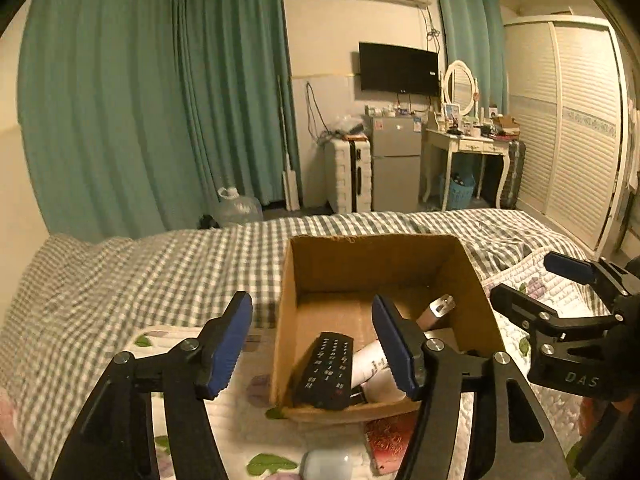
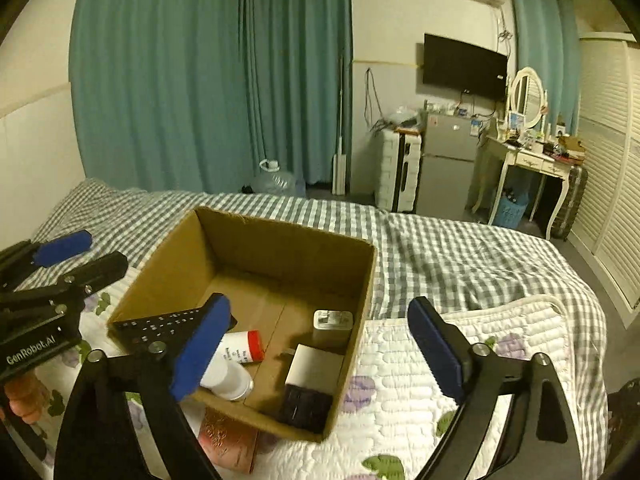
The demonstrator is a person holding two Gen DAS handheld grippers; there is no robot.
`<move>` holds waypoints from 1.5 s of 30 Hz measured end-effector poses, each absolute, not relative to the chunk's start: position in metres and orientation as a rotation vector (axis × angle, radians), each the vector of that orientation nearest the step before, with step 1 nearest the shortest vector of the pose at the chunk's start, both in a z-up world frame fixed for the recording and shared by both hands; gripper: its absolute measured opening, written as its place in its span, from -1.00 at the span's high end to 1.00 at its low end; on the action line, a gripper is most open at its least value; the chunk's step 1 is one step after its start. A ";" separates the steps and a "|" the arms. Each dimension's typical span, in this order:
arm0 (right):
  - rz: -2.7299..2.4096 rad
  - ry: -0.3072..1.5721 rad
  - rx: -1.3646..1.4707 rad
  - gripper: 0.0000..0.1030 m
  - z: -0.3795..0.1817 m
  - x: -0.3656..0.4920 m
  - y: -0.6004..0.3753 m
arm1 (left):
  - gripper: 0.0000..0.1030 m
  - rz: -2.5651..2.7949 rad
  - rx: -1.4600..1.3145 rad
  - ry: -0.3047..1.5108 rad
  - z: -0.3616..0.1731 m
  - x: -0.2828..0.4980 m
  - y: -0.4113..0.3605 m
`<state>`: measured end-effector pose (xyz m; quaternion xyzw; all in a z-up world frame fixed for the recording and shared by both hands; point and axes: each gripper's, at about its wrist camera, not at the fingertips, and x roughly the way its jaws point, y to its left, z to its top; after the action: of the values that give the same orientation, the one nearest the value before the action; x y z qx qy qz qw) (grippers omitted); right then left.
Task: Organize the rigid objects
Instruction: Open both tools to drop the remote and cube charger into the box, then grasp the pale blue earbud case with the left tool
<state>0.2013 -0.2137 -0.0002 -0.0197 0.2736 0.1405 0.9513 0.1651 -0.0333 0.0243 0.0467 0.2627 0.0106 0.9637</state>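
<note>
left gripper (image 1: 312,344): jaws apart, empty | right gripper (image 2: 320,344): jaws apart, empty | box (image 2: 256,224) on bed (image 2: 460,256) | remote (image 1: 326,370) at box's 9 o'clock | bottle (image 2: 236,360) beside remote

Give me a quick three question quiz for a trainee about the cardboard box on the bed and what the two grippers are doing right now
1. True or false: the black remote control leans against a wall inside the cardboard box.
2. Multiple choice: the red booklet lies (A) inside the box, (B) on the quilt, partly under the box's near edge, (C) between the jaws of the right gripper.
3. Fill in: the jaws of the left gripper stand ____ and hold nothing.

Key: 1 true. 2 B. 3 open. The right gripper is open and empty too. The white bottle with a red cap lies on its side in the box.
</note>
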 end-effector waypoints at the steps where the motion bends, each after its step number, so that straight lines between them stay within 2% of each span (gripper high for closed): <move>1: 0.285 0.551 -0.034 -0.81 0.001 0.196 -0.216 | -0.27 0.020 0.096 0.529 0.026 0.160 -0.034; 10: 0.275 0.551 -0.031 -1.00 -0.012 0.146 -0.217 | -0.28 0.040 0.045 0.530 0.025 0.121 -0.021; 14: 0.266 0.565 -0.018 -1.00 -0.020 0.134 -0.215 | -0.29 0.043 0.039 0.559 0.014 0.115 -0.019; 32: 0.244 0.727 -0.092 -1.00 -0.091 0.145 -0.194 | -0.29 -0.009 0.050 0.796 -0.103 0.131 -0.021; 38: 0.240 0.739 -0.084 -1.00 -0.093 0.148 -0.197 | -0.29 -0.040 0.029 0.909 -0.139 0.143 -0.024; 45: 0.259 0.757 -0.065 -1.00 -0.094 0.148 -0.197 | -0.24 -0.038 0.023 0.927 -0.154 0.148 -0.026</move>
<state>0.1479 -0.1974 -0.0945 -0.0317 0.3685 0.1261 0.9205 0.1484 -0.0265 -0.1541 0.0112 0.4470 -0.0183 0.8943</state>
